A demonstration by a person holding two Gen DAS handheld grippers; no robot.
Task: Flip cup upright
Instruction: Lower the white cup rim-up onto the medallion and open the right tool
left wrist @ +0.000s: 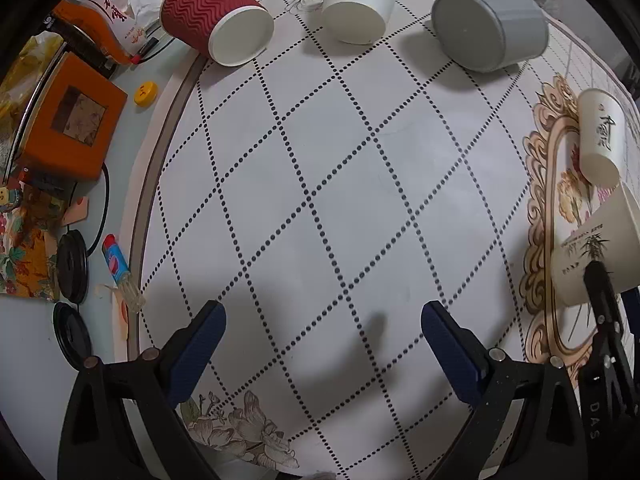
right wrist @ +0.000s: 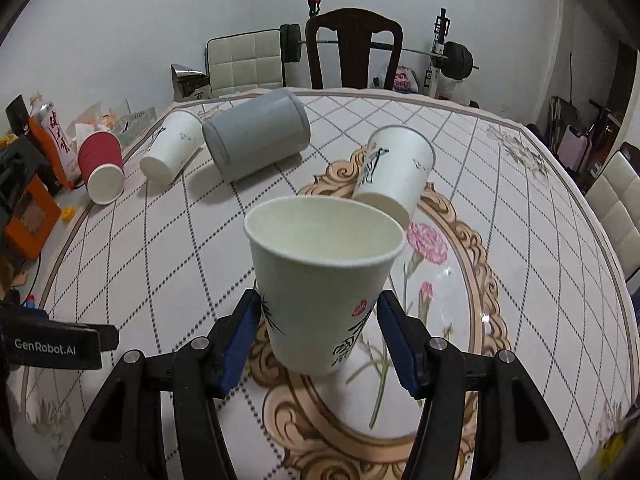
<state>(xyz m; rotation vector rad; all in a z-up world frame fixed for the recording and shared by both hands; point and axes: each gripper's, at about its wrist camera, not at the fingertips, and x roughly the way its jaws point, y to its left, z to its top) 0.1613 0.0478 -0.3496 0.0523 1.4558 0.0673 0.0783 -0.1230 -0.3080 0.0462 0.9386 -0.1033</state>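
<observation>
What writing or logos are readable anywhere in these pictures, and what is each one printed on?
"GenRobot.AI": white letters on the left gripper body, seen in the right wrist view.
"D A S": faint letters on the right gripper body, seen in the left wrist view.
Pepsi logo: on the small blue tube.
Brush calligraphy on the white paper cups and held cup: not legible to me.
Orange bag characters: too blurred.
</observation>
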